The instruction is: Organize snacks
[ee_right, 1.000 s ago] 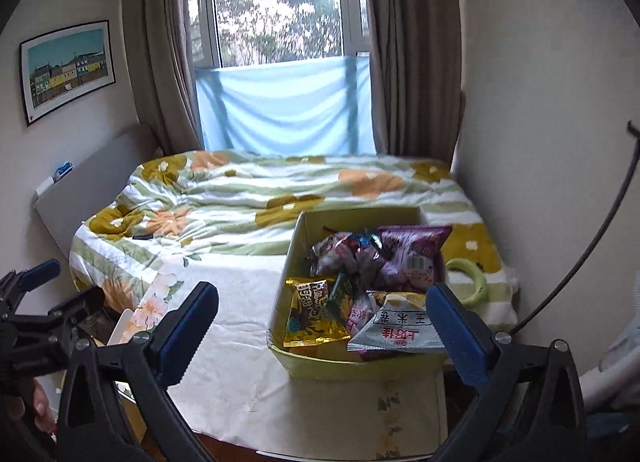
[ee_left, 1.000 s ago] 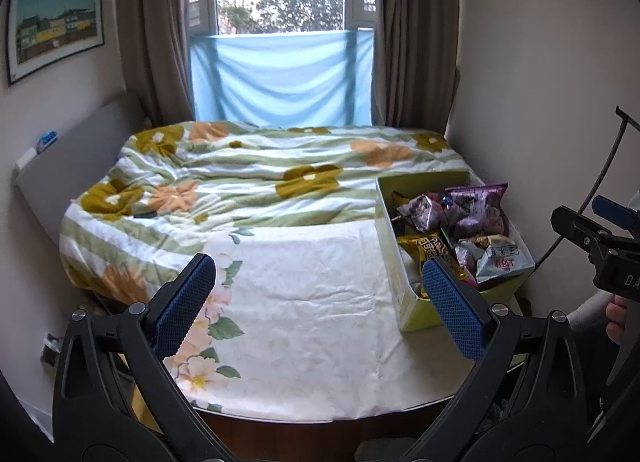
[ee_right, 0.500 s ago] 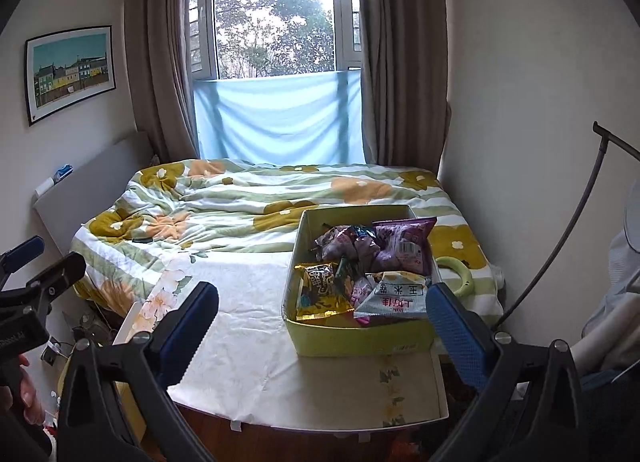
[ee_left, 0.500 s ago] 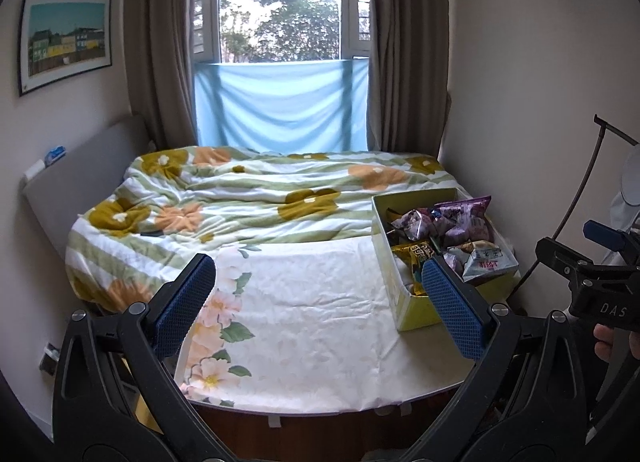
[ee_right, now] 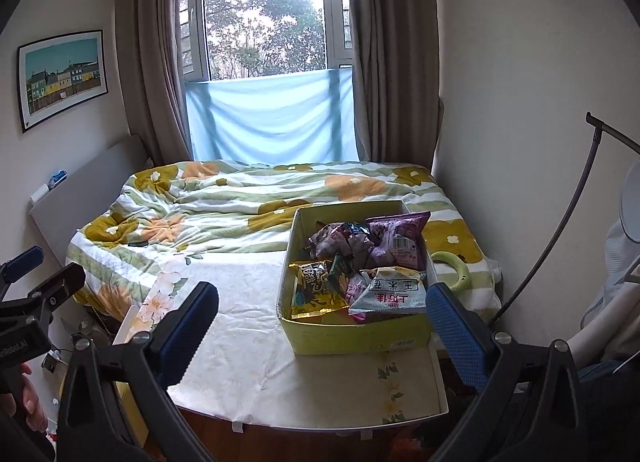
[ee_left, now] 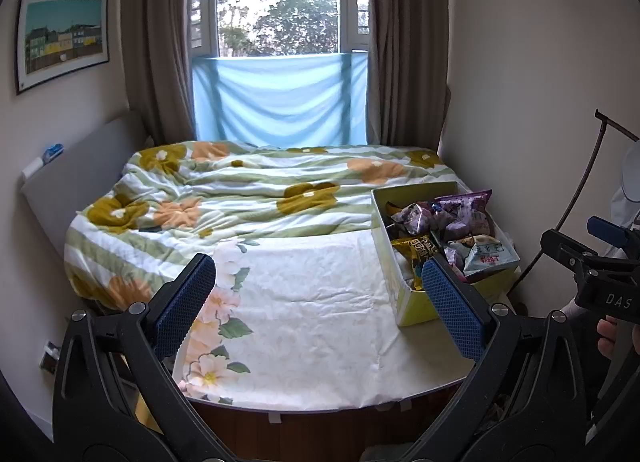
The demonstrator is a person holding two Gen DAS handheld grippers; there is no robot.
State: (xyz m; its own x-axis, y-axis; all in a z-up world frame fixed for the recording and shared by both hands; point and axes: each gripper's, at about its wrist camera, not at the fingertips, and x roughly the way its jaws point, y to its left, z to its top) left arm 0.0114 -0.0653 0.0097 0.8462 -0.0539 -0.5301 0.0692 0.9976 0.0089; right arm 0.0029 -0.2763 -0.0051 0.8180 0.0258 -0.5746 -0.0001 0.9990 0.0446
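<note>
I hold my left gripper [ee_left: 318, 306] back from the near edge of the table [ee_left: 320, 346], its blue-padded fingers [ee_left: 185, 302] spread wide with nothing between them, and my right gripper [ee_right: 320, 326] is just the same, jaws wide apart and gripping nothing. The table wears a pale cloth printed with flowers down its left side, and it stands against the foot of a bed [ee_right: 240, 206] covered by a green-striped quilt with big orange and mustard blooms. The snacks all sit in a yellow-green cardboard box [ee_right: 352, 336] on the right half of the table; from my right camera it lies almost straight ahead between my fingers, and from my left camera it is off to the right [ee_left: 412, 304], its near corner partly behind my right-hand pad. Inside it, a gold-and-black snack bag [ee_right: 316, 290] lies at the front left, a pale grey packet with red and black characters [ee_right: 394, 290] at the front right, a purple bag [ee_right: 400, 242] stands tilted at the back right, and a crinkled purple-and-silver packet [ee_right: 332, 240] sits beside it at the back left. A pale green ring [ee_right: 450, 266] rests on the quilt just right of the box. My right gripper shows at the right edge of the left camera [ee_left: 592, 262], well apart from the box. Beyond the bed, brown curtains [ee_right: 152, 74] frame a window [ee_right: 268, 18] with a light blue cloth [ee_right: 272, 118] hung across its lower part, and a framed picture of coloured houses [ee_right: 62, 78] hangs on the left wall.
</note>
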